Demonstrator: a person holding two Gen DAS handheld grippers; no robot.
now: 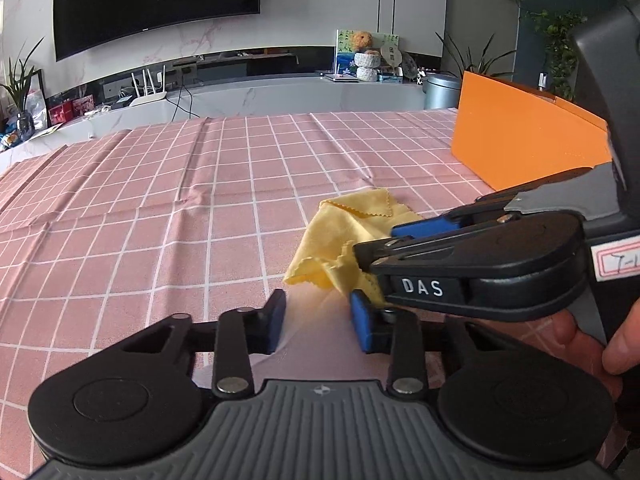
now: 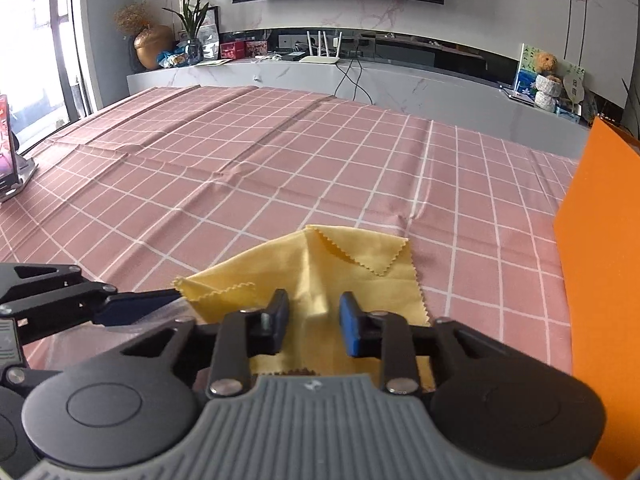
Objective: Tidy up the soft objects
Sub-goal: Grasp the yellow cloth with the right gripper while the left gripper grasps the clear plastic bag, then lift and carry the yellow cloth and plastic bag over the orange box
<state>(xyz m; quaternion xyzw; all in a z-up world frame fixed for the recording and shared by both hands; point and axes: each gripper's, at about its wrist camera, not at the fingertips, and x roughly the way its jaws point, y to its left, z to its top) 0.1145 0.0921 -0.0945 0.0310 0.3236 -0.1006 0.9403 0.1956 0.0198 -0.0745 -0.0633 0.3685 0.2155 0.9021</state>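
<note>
R tongs (image 2: pixel 314 299) open astride yellow cloth (image 2: pixel 360 248); L tongs (image 1: pixel 318 300) open beside.

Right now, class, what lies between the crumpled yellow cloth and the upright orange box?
Only bare pink checked tablecloth separates the yellow cloth from the orange box; the right wrist view shows it.

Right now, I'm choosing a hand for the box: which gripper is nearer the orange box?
Right. The right gripper is over the yellow cloth, the orange box just to its right; the left gripper is at the cloth's far corner, farther from the box.
</note>
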